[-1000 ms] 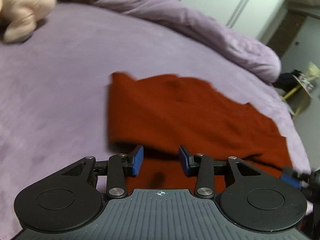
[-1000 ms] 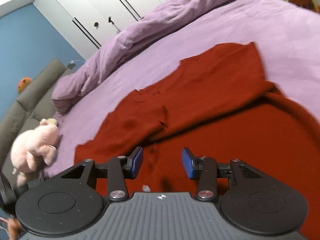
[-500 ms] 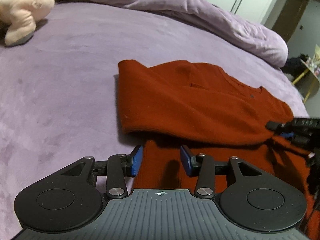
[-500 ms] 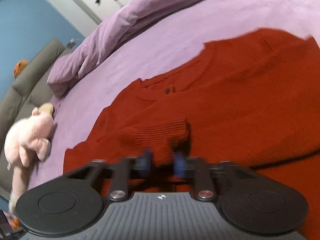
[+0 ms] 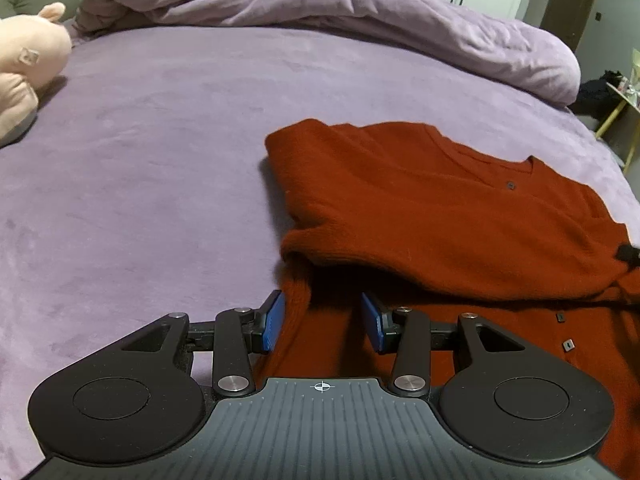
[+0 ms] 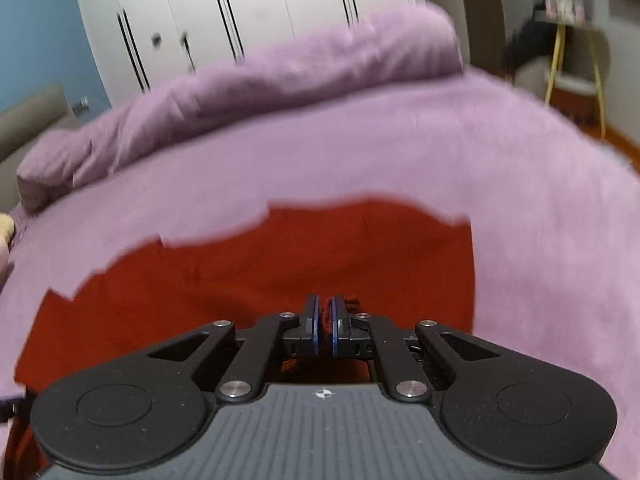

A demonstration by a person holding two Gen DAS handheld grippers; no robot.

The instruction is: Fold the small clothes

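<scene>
We hold one rust-red knitted cardigan, part-folded near the purple velvet bed's near edge: left gripper spread wide over its fabric, right gripper clenched on a fold.

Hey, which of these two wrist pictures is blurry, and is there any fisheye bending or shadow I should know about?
Right wrist view: motion-blurred, the red sweater's edge smeared, bed bulging into a dome; the right gripper, shut on red cloth, stays sharp. Left wrist view: crisp, lit dimly and evenly, a dark shadow under the sweater's folded flap, the open left gripper sharp.
</scene>
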